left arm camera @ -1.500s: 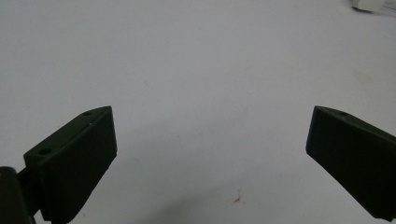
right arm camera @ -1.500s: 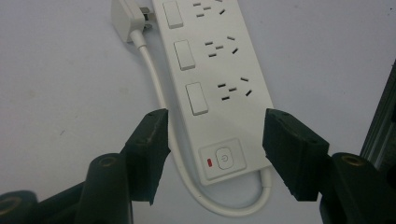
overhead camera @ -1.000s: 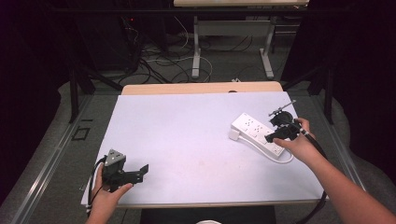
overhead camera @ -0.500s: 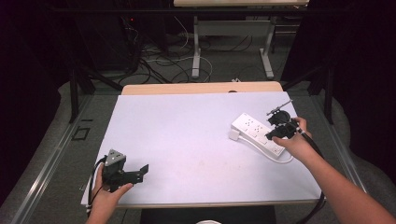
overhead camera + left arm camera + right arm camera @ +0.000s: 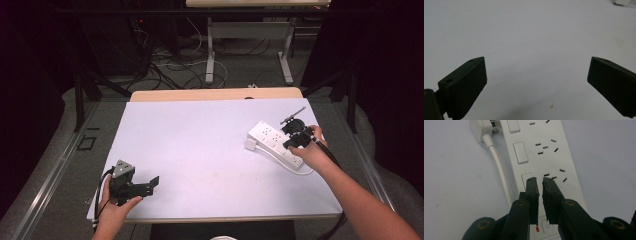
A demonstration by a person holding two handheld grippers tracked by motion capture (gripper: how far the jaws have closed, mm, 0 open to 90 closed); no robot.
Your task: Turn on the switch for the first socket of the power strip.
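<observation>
the white table (image 5: 200,150) is seen under both tongs. on it, at the far right side, the white power strip (image 5: 275,144) is laid, directly below the right tongs (image 5: 294,136). its cord (image 5: 499,167) is run along one side of the strip, just beside the tips, and the plug (image 5: 480,130) is seen further ahead of them.

the jaws of the right tongs (image 5: 539,185) have just been closing and are now brought almost together, with only a thin slit left; nothing is held between them. the tips are placed over one rocker switch (image 5: 527,180) of the strip, so it is judged that the switch is to be pressed with the closed tips, not gripped.

the left tongs (image 5: 131,184) are kept well apart from the strip, near the table edge, with jaws wide open and empty.
</observation>
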